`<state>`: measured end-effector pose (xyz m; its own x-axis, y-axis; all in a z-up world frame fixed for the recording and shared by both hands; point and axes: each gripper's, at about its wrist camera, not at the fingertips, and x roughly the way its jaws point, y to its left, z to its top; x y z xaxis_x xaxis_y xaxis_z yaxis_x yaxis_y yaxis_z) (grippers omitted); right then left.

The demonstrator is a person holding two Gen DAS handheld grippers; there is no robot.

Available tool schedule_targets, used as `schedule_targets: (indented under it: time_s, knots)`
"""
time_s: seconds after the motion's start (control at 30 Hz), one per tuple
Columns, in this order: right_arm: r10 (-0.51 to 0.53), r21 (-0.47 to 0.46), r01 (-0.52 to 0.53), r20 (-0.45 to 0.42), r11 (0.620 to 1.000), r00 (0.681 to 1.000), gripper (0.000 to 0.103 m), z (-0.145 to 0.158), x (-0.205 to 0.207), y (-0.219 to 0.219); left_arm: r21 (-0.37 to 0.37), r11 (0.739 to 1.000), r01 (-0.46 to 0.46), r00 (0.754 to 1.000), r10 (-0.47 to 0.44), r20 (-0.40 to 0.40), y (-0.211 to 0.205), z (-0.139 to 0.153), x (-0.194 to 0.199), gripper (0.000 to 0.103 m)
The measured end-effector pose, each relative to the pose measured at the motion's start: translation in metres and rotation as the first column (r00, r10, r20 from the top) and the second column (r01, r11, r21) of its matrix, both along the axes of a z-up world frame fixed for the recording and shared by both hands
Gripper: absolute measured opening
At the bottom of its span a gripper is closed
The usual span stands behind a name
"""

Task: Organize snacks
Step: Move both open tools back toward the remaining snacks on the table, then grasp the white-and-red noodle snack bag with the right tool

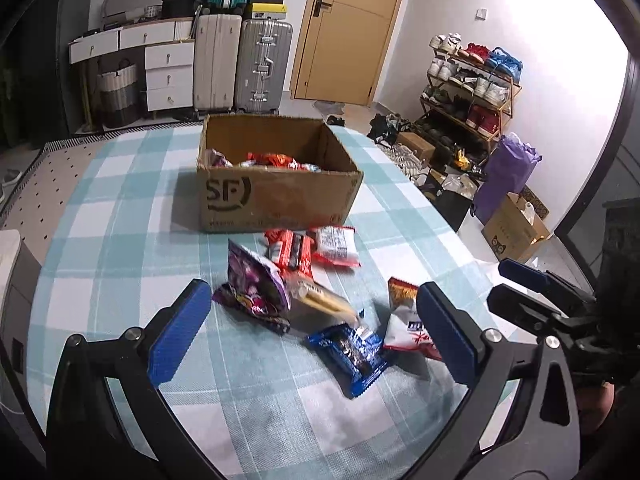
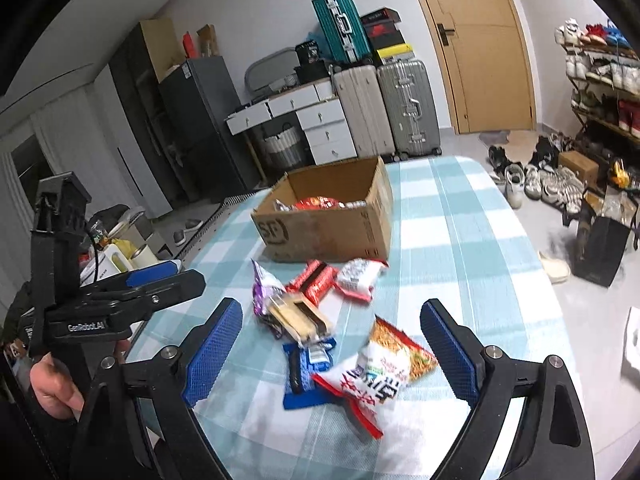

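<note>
A brown cardboard box (image 1: 276,196) (image 2: 328,232) with several snack packets inside stands on the checked tablecloth. Loose snacks lie in front of it: a purple packet (image 1: 256,288) (image 2: 264,284), a beige bar (image 1: 320,300) (image 2: 300,316), a blue packet (image 1: 352,352) (image 2: 308,372), a white-and-red packet (image 1: 404,332) (image 2: 372,384), an orange packet (image 2: 404,344) and red packets (image 1: 292,252) (image 2: 316,280). My left gripper (image 1: 316,320) (image 2: 188,274) hangs open above the pile, empty. My right gripper (image 2: 332,344) (image 1: 500,280) is also open and empty, over the blue and white packets.
The table's right edge (image 2: 560,320) drops to a floor with shoes, a black bag (image 2: 600,248) and a shoe rack (image 1: 472,92). Suitcases (image 1: 240,64) and white drawers stand by the far wall. A person's hand (image 2: 52,384) holds the left gripper's handle.
</note>
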<state>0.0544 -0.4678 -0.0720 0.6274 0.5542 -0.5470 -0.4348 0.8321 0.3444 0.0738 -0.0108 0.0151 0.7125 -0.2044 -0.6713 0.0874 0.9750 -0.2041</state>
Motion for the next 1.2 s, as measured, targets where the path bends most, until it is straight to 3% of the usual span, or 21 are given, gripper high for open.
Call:
schedule_targets:
  time_s: [0.63, 0.87, 1.0, 1.13, 1.2]
  knots:
    - [-0.052, -0.010, 0.051, -0.213, 0.999, 0.976, 0.092, -0.094, 0.034, -0.005, 0.001, 1.000, -0.004, 0.996, 0.004, -0.090, -0.006, -0.066, 0.012, 0.102]
    - [-0.051, -0.003, 0.051, -0.251, 0.999, 0.967, 0.091, -0.111, 0.050, -0.001, -0.003, 1.000, -0.013, 0.993, 0.012, -0.115, -0.001, -0.081, 0.013, 0.102]
    - [-0.042, -0.001, 0.043, -0.271, 0.999, 0.962, 0.078, -0.119, 0.061, 0.003, -0.005, 1.000, -0.012, 0.990, 0.011, -0.137, 0.000, -0.090, 0.015, 0.102]
    - [-0.009, 0.014, 0.013, -0.281, 1.000, 0.960, 0.051, -0.122, 0.066, 0.007, -0.011, 1.000, -0.019, 0.988, 0.017, -0.151, 0.002, -0.096, 0.016, 0.102]
    - [-0.003, 0.001, 0.004, -0.263, 1.000, 0.965, 0.047, -0.121, 0.065, 0.010, -0.014, 1.000, -0.022, 0.988, 0.019, -0.155, 0.004, -0.098, 0.015, 0.102]
